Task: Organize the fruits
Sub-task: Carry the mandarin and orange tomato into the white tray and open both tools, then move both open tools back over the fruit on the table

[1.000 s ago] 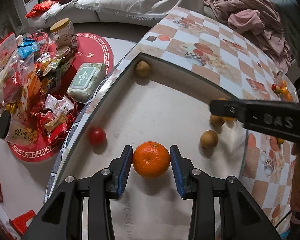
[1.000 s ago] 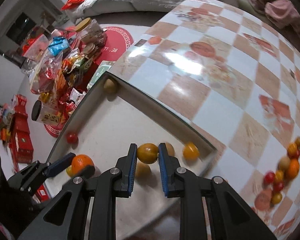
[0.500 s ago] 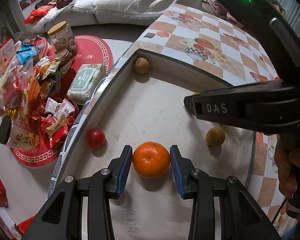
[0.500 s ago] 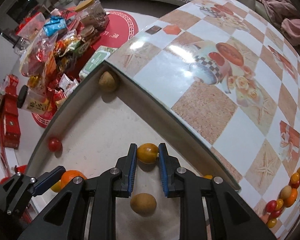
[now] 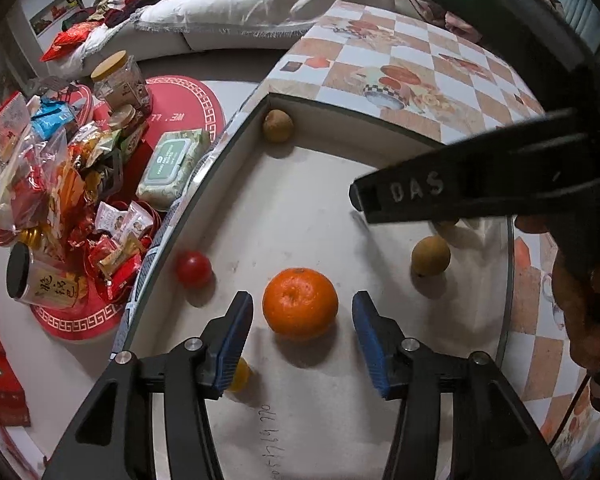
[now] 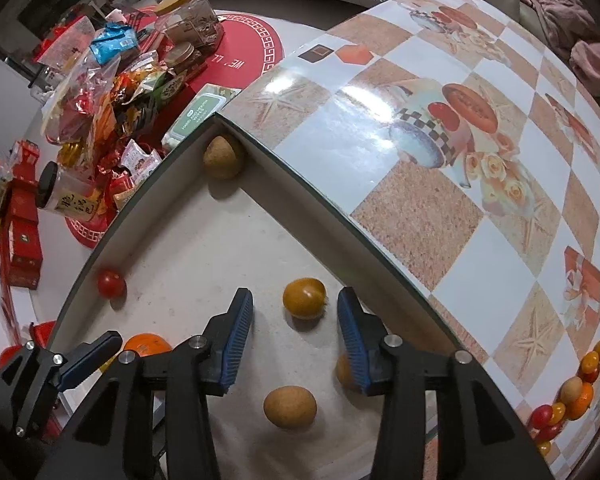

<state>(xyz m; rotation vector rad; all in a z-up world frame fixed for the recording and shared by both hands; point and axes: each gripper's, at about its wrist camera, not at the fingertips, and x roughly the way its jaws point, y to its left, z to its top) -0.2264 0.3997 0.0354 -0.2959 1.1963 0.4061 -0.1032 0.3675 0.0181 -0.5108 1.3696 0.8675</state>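
- The left gripper (image 5: 302, 322) stood open, its blue pads clear of the orange mandarin (image 5: 300, 303) on both sides.
- The mandarin rested on the pale floor of the recessed tray (image 5: 300, 200), between the spread jaws, touching neither pad.
- A red tomato (image 5: 193, 269) lay against the tray's left wall, near the mandarin but apart from it.
- A brown round fruit (image 5: 277, 126) sat in the tray's far corner, against the walls.
- A second brown fruit (image 5: 430, 256) lay to the right of the mandarin, below the right tool body marked "DAS".
- A small yellow fruit (image 5: 239, 374) showed partly behind the left gripper's left finger.
- The right gripper (image 6: 295, 328) was open, with the yellow-orange fruit (image 6: 304, 298) resting on the tray floor between its pads and a gap on each side.
- That fruit lay close to the tray's right wall, under the edge of the checkered tabletop (image 6: 420, 208).
- In the right wrist view, a tan fruit (image 6: 290, 406) lay on the tray floor below the fingers.
- A further orange fruit was partly hidden behind the right finger; its type could not be determined.
- Snack packets and jars (image 5: 60, 184) lay on the floor left of the tray.
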